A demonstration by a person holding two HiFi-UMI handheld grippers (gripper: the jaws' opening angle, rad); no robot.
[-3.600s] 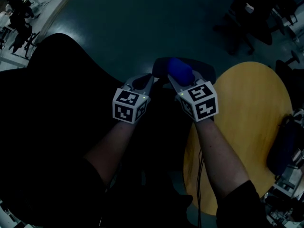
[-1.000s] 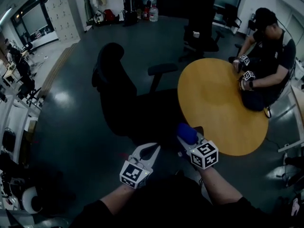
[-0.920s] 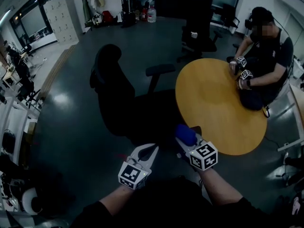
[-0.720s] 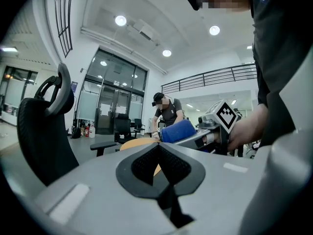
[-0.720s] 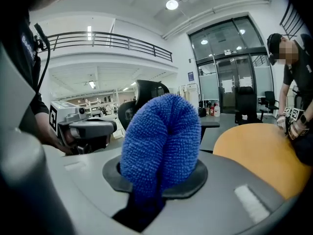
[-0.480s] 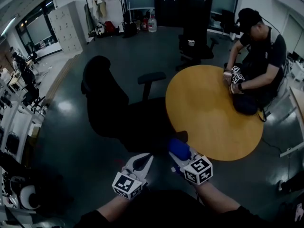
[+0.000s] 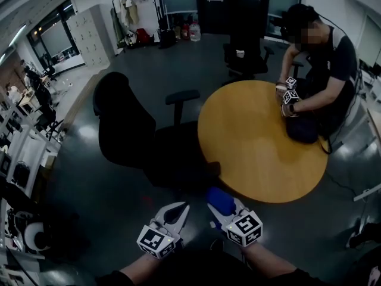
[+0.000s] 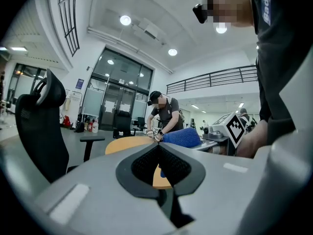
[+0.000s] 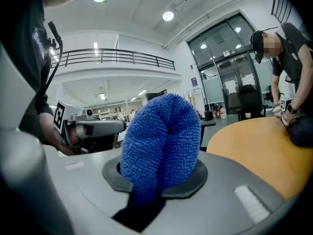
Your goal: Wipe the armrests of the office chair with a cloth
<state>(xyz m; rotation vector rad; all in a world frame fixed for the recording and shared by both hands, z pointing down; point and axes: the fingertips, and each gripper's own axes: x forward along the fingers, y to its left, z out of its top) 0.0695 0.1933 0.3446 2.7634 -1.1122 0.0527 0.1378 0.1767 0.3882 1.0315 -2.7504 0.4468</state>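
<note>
**Clerk:** State of the left gripper (image 7: 177, 210)?

**Inspector:** Its jaws are pressed together at the tips, with nothing between them. Its own view shows only an oval gap between the black pads (image 8: 146, 166). It is held low in front of the person, with its marker cube (image 7: 153, 242) towards the body.

**Clerk:** And the right gripper (image 7: 225, 213)?

**Inspector:** It is clamped on the blue cloth (image 7: 218, 199). The right gripper view shows the cloth as a folded wad of nubbly fabric, pinched at its base and bulging up past the jaw tips. The two grippers are side by side, near each other but not touching.

**Clerk:** Where is the cloth in relation to the chair?

**Inspector:** It is in the air, just short of the black office chair (image 7: 128, 130) and apart from it. The chair stands ahead of the grippers with its high back to the left. The far armrest (image 7: 182, 96) is plainly visible on its post and is well apart from the cloth. The near armrest is lost in the dark mass of the seat, so I cannot place it with confidence. The cloth touches no part of the chair.

**Clerk:** Surroundings?

**Inspector:** A round wooden table (image 7: 262, 142) stands just to the right of the chair, its edge close to the seat. A seated person (image 7: 315, 52) leans over the far side of the table with both hands at a dark bag (image 7: 302, 130). A second office chair (image 7: 244, 52) stands beyond the table. The floor (image 7: 89, 177) is dark and glossy.
</note>
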